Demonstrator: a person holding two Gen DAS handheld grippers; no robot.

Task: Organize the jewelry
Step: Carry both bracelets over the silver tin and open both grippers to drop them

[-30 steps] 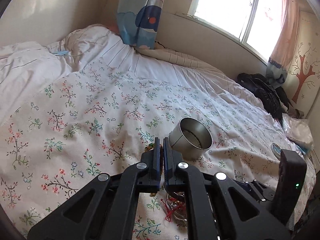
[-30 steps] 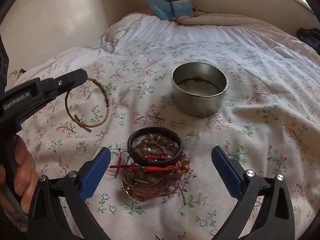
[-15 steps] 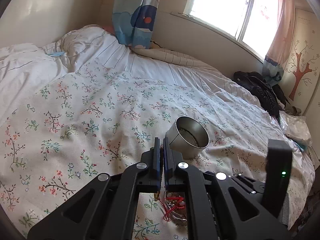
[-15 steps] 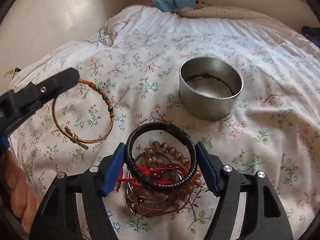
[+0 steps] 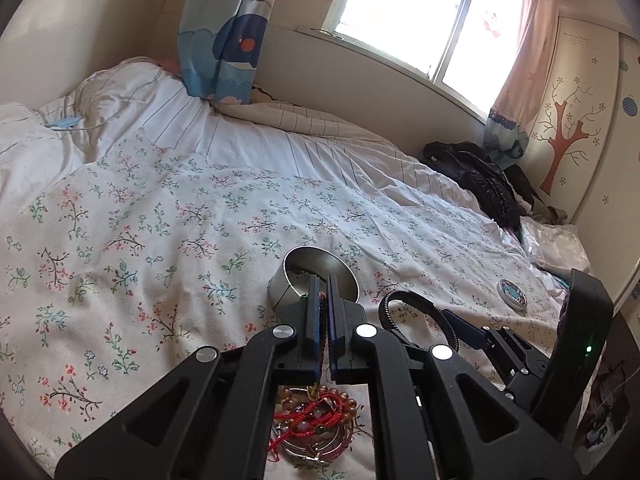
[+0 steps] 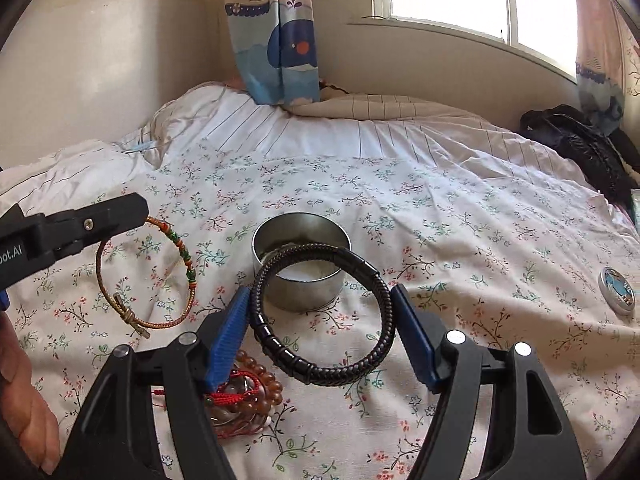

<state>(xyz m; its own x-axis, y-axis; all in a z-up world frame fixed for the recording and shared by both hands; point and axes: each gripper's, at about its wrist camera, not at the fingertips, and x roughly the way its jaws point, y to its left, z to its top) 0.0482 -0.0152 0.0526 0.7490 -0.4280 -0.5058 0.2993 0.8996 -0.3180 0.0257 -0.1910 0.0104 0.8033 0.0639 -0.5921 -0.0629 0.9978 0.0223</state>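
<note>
My right gripper (image 6: 322,322) is shut on a black braided bracelet (image 6: 384,300) and holds it raised in front of the round metal tin (image 6: 301,264). My left gripper (image 5: 323,292) is shut on a thin gold cord bracelet with green and orange beads (image 6: 182,248), which hangs from its tip at the left of the right wrist view. A pile of red cord and brown bead bracelets (image 6: 240,392) lies on the floral bedspread below; it also shows in the left wrist view (image 5: 316,416). The tin (image 5: 316,268) stands just beyond the left fingertips.
A small round lid (image 6: 616,286) lies on the floral bedspread (image 6: 440,208) at the right. Dark clothing (image 6: 580,140) is heaped at the far right by the window wall. Rumpled white bedding (image 5: 120,100) fills the back left.
My right gripper closed on the black bracelet and lifted it off the pile towards the tin. My left gripper stayed shut on the cord bracelet and moved closer to the tin.
</note>
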